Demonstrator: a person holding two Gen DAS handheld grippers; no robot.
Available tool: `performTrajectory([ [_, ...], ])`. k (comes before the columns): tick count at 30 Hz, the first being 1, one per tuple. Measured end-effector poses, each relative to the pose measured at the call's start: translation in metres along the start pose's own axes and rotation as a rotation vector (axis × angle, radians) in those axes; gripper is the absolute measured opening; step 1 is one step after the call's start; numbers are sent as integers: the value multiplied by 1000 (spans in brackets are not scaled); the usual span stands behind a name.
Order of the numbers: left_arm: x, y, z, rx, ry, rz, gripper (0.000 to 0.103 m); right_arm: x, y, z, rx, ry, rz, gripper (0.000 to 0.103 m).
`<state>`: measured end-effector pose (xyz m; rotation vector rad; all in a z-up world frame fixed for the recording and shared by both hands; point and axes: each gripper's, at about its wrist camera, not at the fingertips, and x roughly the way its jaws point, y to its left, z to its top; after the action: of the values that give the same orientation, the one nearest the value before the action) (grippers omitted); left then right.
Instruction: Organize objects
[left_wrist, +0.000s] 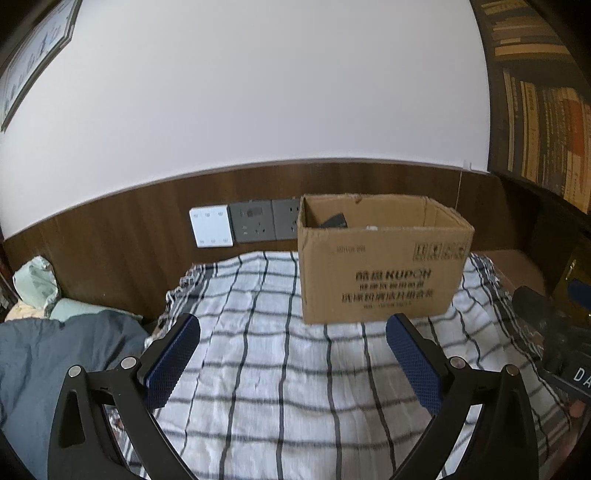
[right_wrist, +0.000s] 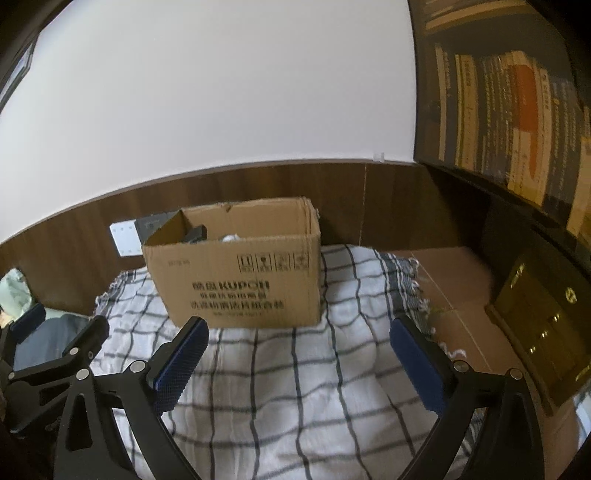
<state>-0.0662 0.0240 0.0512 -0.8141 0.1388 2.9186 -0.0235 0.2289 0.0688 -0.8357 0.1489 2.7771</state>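
Observation:
An open cardboard box (left_wrist: 380, 266) printed KUPON stands on a white checked cloth (left_wrist: 266, 369) against the wooden wall panel. Inside it a dark object (left_wrist: 334, 220) and something white (left_wrist: 371, 228) show just above the rim. The box also shows in the right wrist view (right_wrist: 240, 280). My left gripper (left_wrist: 293, 332) is open and empty, hovering over the cloth in front of the box. My right gripper (right_wrist: 297, 336) is open and empty, also in front of the box. The left gripper appears at the left edge of the right wrist view (right_wrist: 62, 332).
Wall sockets and a white switch plate (left_wrist: 212, 226) sit on the panel behind the box. A blue-grey quilt (left_wrist: 55, 362) lies at left. A brown surface (right_wrist: 454, 288) lies right of the cloth, with a gold-brown case (right_wrist: 539, 325) and bookshelves (right_wrist: 517, 110) beyond.

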Motion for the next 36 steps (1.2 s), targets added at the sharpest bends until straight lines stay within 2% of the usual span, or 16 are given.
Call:
performTrajectory([
  [10,-12,4,-40,6,54,9,103,-4,0,-39,-6,69,12,99],
  [21,-1,7,-75,1,143,31,103,1,-1,-71,-15,122,4,99],
  [36,4,10,-73,-10,156,44,103,10,-2,-71,-11,137,6,99],
])
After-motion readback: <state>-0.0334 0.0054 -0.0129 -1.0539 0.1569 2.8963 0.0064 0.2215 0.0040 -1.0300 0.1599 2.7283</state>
